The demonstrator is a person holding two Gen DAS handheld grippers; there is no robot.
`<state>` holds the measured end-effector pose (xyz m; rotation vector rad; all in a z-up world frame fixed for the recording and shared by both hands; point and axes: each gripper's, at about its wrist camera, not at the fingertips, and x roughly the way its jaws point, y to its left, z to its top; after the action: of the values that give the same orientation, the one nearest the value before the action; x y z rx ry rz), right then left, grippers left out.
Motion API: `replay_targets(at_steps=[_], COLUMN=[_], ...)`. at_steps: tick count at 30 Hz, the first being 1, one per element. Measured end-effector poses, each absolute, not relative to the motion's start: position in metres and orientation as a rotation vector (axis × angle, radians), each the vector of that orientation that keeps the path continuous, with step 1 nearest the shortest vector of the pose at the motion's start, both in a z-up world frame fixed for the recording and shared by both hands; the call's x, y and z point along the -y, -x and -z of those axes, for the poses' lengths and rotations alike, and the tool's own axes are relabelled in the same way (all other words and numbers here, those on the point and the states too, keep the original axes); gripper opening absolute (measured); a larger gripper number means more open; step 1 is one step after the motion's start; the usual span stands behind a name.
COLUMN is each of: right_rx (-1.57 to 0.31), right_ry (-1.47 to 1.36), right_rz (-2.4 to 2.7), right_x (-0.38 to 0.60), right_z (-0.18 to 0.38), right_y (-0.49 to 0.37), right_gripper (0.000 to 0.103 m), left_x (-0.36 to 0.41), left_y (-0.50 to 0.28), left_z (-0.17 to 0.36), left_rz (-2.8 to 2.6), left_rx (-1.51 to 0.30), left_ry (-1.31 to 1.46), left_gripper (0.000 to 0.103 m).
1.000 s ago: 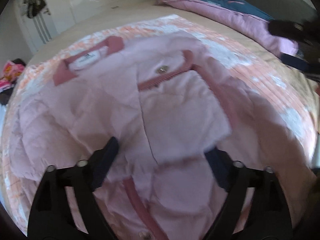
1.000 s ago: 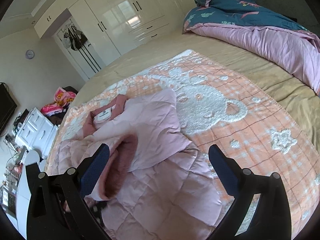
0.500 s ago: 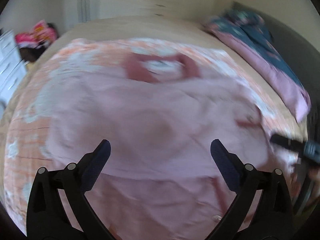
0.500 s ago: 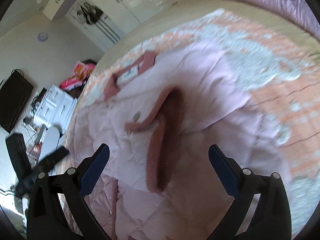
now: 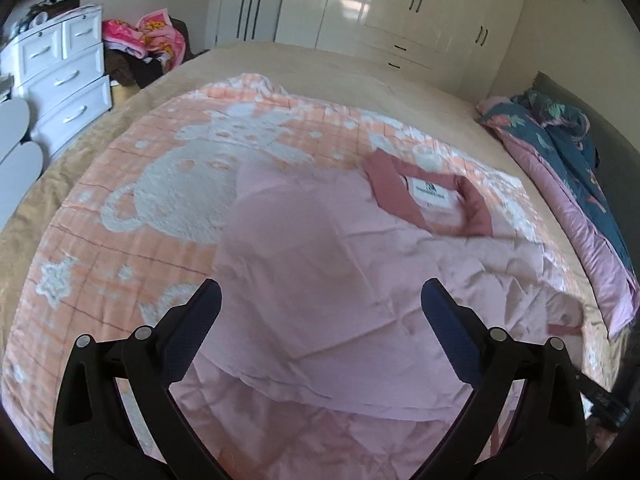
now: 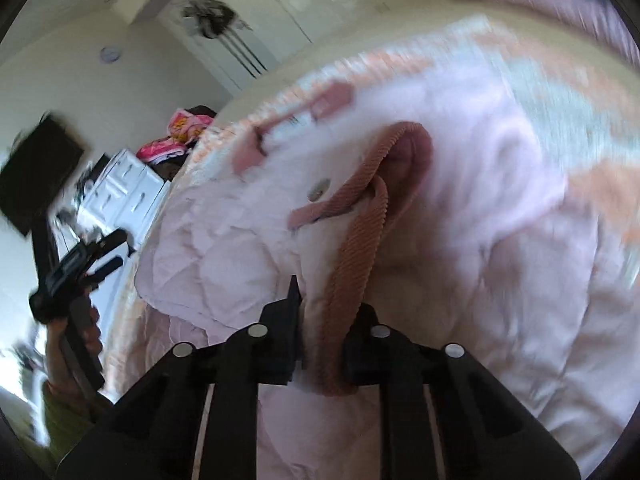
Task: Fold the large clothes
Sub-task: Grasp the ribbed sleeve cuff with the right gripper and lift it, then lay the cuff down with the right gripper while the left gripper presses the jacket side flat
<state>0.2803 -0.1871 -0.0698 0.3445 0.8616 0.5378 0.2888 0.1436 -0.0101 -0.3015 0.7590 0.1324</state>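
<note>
A pale pink quilted jacket [image 5: 340, 280] lies spread on an orange bear-print blanket [image 5: 152, 184] on the bed. Its dark pink collar with a white label [image 5: 432, 196] points to the far right. My left gripper [image 5: 320, 312] is open and empty, hovering over the folded left part of the jacket. My right gripper [image 6: 324, 312] is shut on the jacket's dark pink ribbed cuff [image 6: 360, 240], with the sleeve lifted over the jacket body [image 6: 480, 280]. The left gripper also shows in the right wrist view [image 6: 80, 264], at the left edge.
A white chest of drawers [image 5: 60, 80] and a pile of bright clothes [image 5: 148, 40] stand to the left of the bed. White wardrobes [image 5: 400, 12] line the far wall. A pink and blue duvet [image 5: 580, 184] lies bunched at the right.
My right gripper has closed on the ribbed cuff; it was open before. My left gripper has swung left and now sees the jacket's left side and the drawers.
</note>
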Motion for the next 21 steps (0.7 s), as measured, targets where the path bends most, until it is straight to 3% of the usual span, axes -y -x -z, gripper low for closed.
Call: replay_targets(at_steps=[7,21], right_rx=[-0.676,-0.825], right_ry=[-0.148,-0.169], right_rz=[-0.549,-0.462], right_x=[0.181,0.183], right_z=[0.005,0.068], right_y=[-0.303,-0.337], right_gripper=[0.014,0.019], left_x=[-0.149,-0.118], left_y=[-0.297,-0.315], left_z=[0.007,0.035], left_rz=[-0.119,-0.044], left_rx=[-0.746,-0.812], left_ry=[0.33,0.249], left_gripper=[0.094,0.093])
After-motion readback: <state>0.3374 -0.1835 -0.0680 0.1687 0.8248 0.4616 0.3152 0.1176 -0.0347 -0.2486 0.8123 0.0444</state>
